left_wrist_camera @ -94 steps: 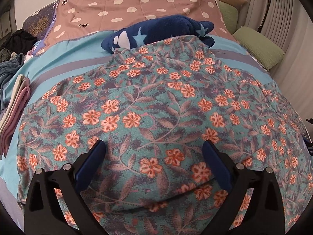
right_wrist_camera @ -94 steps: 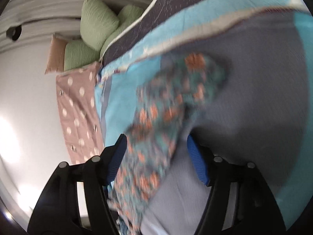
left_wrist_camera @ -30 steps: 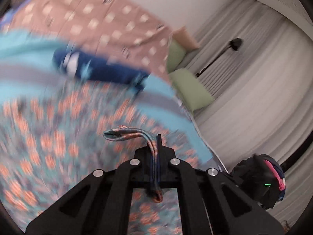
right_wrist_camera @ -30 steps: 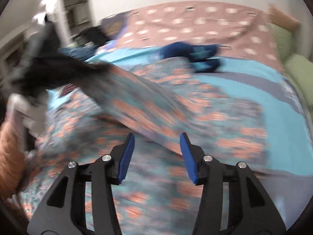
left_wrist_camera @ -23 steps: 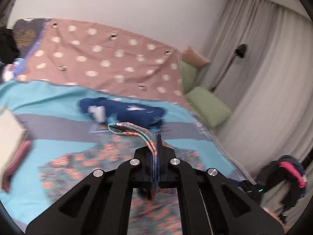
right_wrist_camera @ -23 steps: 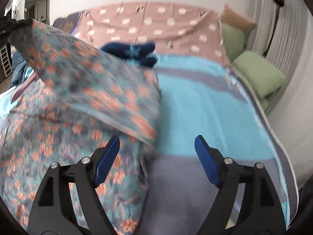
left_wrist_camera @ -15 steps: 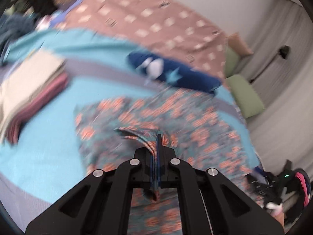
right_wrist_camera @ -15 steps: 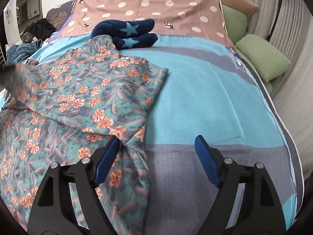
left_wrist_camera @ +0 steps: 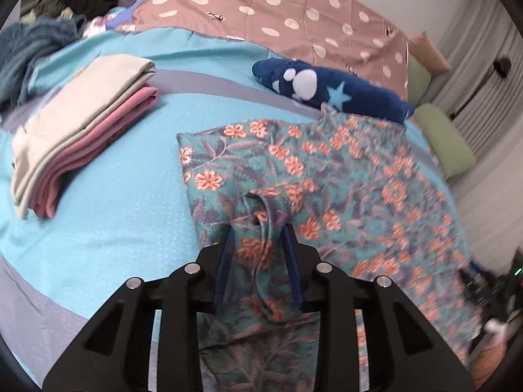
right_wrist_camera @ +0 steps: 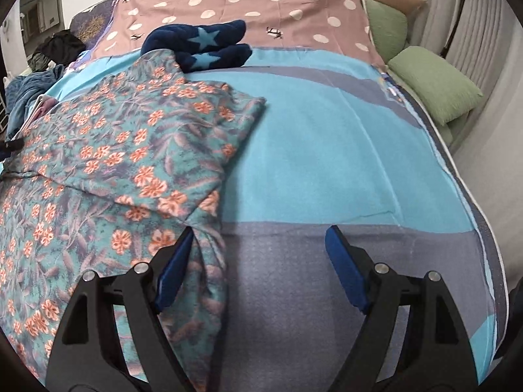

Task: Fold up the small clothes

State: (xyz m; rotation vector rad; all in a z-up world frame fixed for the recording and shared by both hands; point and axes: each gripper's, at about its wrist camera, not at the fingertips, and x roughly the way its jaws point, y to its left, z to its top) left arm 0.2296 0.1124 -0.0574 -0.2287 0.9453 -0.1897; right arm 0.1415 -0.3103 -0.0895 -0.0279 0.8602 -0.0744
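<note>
A teal floral garment (left_wrist_camera: 343, 176) with orange flowers lies folded over on the blue bed cover (left_wrist_camera: 124, 196); it also shows in the right wrist view (right_wrist_camera: 124, 150). My left gripper (left_wrist_camera: 260, 232) is open, its jaws a little apart with a bunched fold of the floral cloth lying loose between them. My right gripper (right_wrist_camera: 258, 245) is wide open and empty just above the grey band of the cover, its left finger (right_wrist_camera: 173, 268) touching the garment's right edge.
A stack of folded cream and pink clothes (left_wrist_camera: 81, 130) lies to the left. A navy star-patterned fleece (left_wrist_camera: 330, 89) lies behind the garment, also in the right wrist view (right_wrist_camera: 199, 47). Green pillows (right_wrist_camera: 431, 88) line the right bed edge. Loose dark clothes (left_wrist_camera: 39, 42) pile at far left.
My left gripper carried a corner of the floral garment across, laid it down over the rest, and has opened its jaws. My right gripper let go earlier and stays open.
</note>
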